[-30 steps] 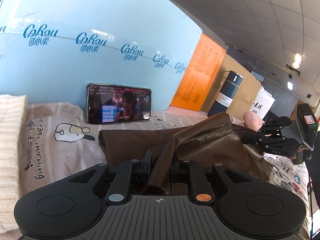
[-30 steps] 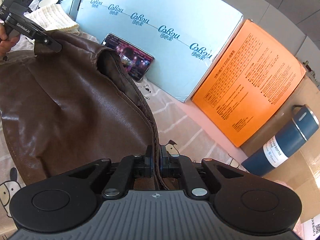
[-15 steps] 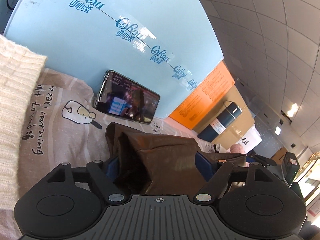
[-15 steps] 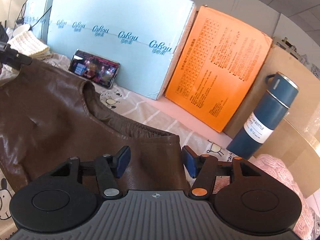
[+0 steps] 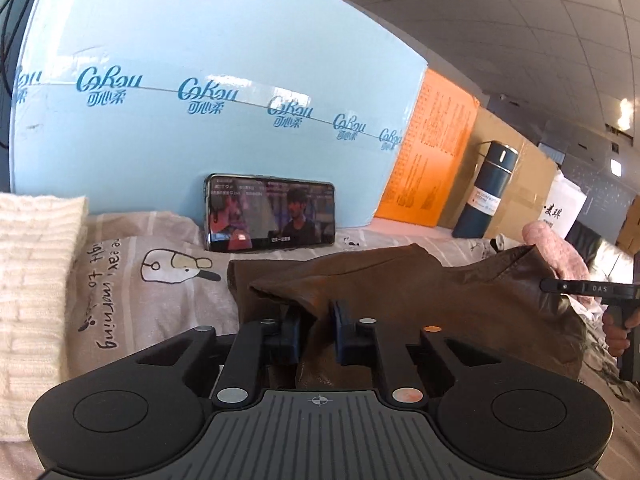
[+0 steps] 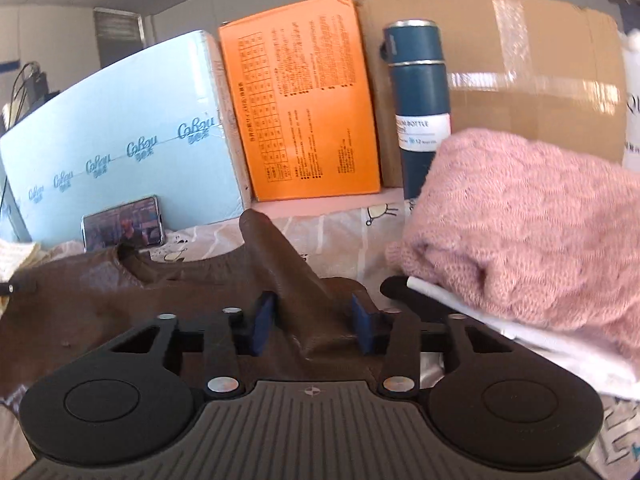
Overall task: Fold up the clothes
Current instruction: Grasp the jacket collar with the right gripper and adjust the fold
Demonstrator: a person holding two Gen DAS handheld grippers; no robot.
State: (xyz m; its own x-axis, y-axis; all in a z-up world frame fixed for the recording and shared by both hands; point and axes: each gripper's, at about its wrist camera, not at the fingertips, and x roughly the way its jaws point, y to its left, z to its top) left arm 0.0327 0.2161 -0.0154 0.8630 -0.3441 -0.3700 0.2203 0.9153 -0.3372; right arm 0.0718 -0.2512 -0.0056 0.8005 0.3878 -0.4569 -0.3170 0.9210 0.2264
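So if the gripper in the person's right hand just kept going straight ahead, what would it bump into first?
Most likely the raised fold of the brown leather garment, which already sits between the right gripper's open fingers. Beyond that stands the orange box, though depth is hard to judge.

Brown garment (image 5: 460, 292), pink knit (image 6: 532, 220), cream knit (image 5: 32, 280), cartoon-printed sheet (image 5: 152, 292).

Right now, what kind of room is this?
Probably an office used as a makeshift workspace: panelled ceiling, cardboard boxes stacked behind, and a cartoon-print sheet spread out for folding the brown garment.
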